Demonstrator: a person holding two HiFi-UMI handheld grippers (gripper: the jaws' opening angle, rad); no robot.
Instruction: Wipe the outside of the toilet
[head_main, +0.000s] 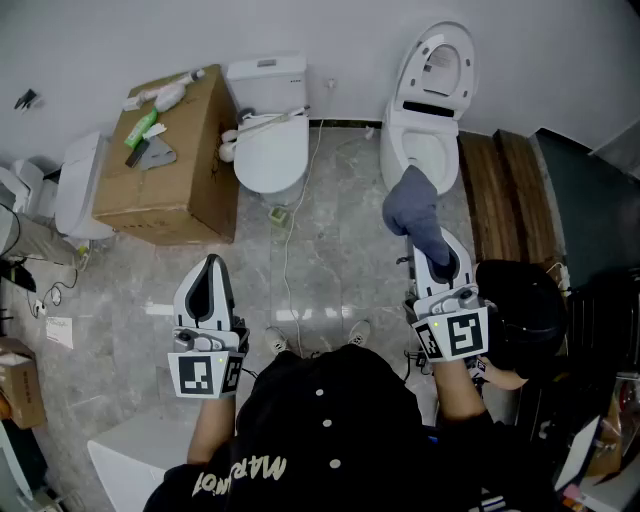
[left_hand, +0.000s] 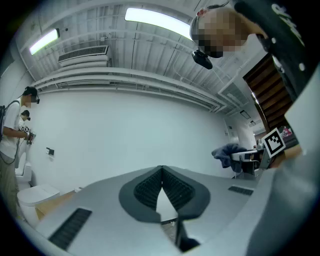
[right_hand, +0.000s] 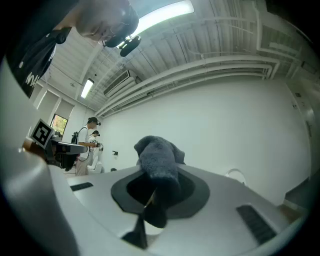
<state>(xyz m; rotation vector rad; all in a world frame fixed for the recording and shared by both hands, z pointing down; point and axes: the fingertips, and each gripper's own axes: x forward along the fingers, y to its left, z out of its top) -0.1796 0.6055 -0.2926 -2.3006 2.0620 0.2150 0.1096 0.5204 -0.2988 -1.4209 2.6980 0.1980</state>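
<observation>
Clamping grey cloth (head_main: 418, 215), right tongs (head_main: 442, 258); cloth hides toilet (head_main: 432, 100) front rim; left tongs (head_main: 210, 268) together, empty.

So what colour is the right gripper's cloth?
The cloth is blue-grey; clearest in right gripper view.

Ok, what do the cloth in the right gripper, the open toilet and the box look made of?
Cloth: soft grey-blue fabric with fuzzy nap, likely microfibre or terry. Toilet: glossy white with smooth moulded curves, probably glazed ceramic. Box: matte brown cardboard, by its colour and creased edges.
</observation>
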